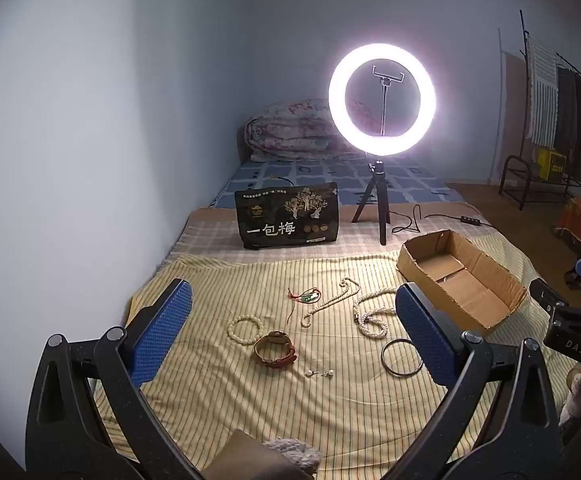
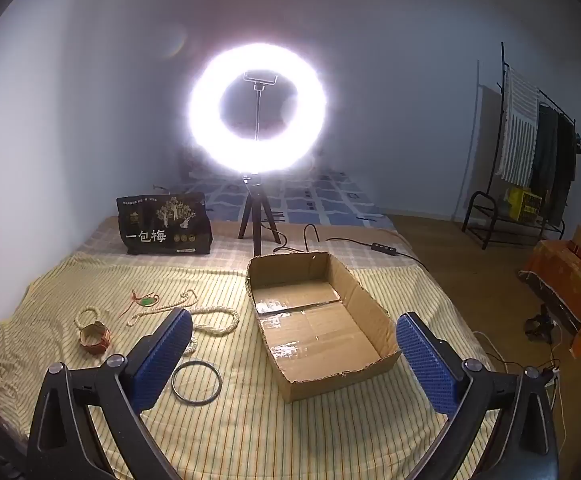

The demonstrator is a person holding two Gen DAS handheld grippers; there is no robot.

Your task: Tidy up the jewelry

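Both sets of tongs are spread wide apart and holding nothing — the left tongs [image 1: 292, 332] hang over the jewelry, the right tongs [image 2: 294, 356] over the cardboard box [image 2: 370, 304]. Everything sits on a striped yellow sheet [image 1: 230, 400] on the bed. Laid out loose: a bead bracelet [image 1: 244, 330] just beside a brown leather strap [image 1: 275, 354], two pearl earrings [image 1: 320, 373] in front of those, a dark bangle [image 1: 401, 357] off toward the box, a long bead necklace [image 1: 330, 300], a chunkier pearl strand [image 1: 370, 316] and a green pendant on red cord [image 1: 308, 296]. Behind it all — a lit ring light [image 1: 382, 98] on a tripod, next to a black snack bag [image 1: 286, 216].
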